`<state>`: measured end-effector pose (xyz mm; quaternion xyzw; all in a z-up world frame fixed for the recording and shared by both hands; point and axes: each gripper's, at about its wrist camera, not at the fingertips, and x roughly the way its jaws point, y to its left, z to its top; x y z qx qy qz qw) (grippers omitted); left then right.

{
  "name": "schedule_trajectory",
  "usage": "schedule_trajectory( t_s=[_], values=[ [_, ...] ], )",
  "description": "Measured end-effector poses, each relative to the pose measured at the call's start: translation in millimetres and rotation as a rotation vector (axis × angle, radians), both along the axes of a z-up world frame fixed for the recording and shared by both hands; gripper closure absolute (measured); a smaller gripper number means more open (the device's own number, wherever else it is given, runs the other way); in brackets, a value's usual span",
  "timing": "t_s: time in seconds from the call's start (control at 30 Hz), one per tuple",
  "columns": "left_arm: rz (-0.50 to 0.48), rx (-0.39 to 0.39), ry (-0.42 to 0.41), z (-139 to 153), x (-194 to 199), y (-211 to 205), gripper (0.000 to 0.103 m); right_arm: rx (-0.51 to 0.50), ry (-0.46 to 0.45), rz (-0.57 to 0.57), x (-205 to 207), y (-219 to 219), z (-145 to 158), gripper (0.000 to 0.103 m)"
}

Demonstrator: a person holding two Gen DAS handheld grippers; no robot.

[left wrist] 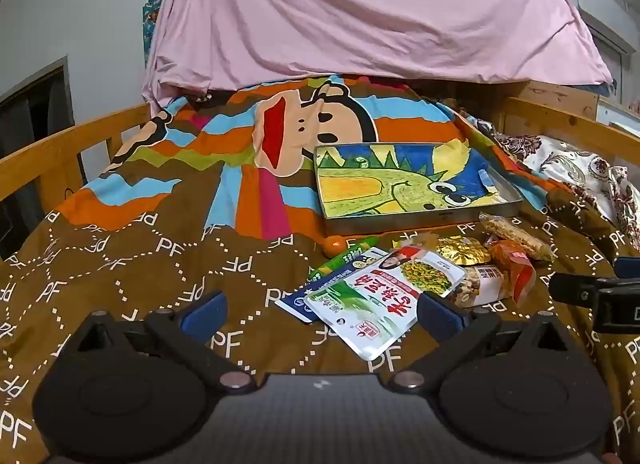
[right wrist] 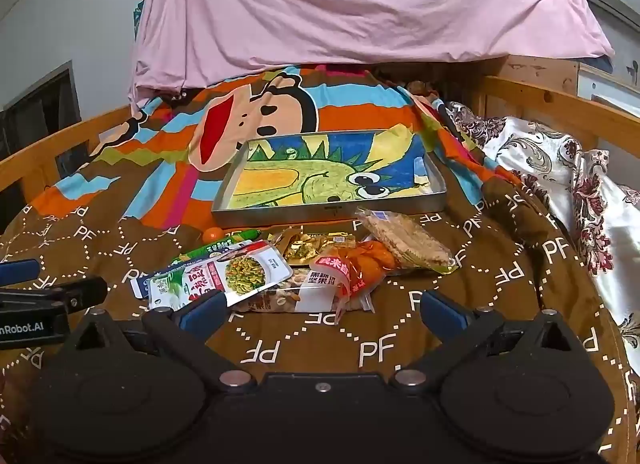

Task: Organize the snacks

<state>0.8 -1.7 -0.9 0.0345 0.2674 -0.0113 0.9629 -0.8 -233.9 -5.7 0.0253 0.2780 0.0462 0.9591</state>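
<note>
Blue-padded and spread wide, the left gripper (left wrist: 320, 314) hovers with nothing between its jaws; the right gripper (right wrist: 320, 310) hangs spread and empty too, over bare brown quilt (right wrist: 380, 348).

Outward from the left one, at lower centre of its view, lies the green-pea pouch (left wrist: 380, 296) — flat, glossy, light, likely slippery on its face. Its long axis runs from lower centre up toward the right, one corner lying just by the right-hand pad. I would take it by a sealed edge rather than the slick middle, since its contents probably crush.

Under it a blue-and-white packet (left wrist: 296, 302) peeks out at the left, and a green stick (left wrist: 344, 258) slants up to the right beside a small orange ball (left wrist: 334, 246), which looks apt to roll.

In the right view, just past the pads, sits the nut bar (right wrist: 308, 292), long axis roughly left to right, stiff by the look of it. An orange bag (right wrist: 356, 264) overlaps it — soft, crinkly, with a twisted tail that offers a hold. Behind lie a gold pack (right wrist: 316, 248) and a clear cracker bag (right wrist: 404, 242), slanting down to the right and surely brittle inside.

Beyond the heap, at centre frame, the metal tray (right wrist: 332, 213) lies flat with its long side facing the grippers — no snacks in it yet.
</note>
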Motion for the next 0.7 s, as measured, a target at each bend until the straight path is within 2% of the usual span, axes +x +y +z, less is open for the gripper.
schedule_trajectory(
  t_s=[0.07,0.1,0.43,0.7],
  values=[
    [-0.006,0.011,0.002,-1.0,2.3,-2.3,0.0,0.001,0.005,-0.002,-0.6,-0.1,-0.3,0.001],
    [-0.007,-0.027,-0.025,-0.2,-5.4,4.1,0.0,0.002,0.009,-0.003,-1.0,-0.4,-0.4,0.001],
    [-0.015,-0.048,0.004,-3.6,-7.9,7.3,0.0,-0.012,0.029,-0.002,0.0,-3.5,-3.5,0.001],
    [-0.001,-0.035,0.008,-4.1,-6.2,5.0,0.0,-0.023,0.03,0.016,-0.1,-0.7,-3.6,0.001]
  ],
)
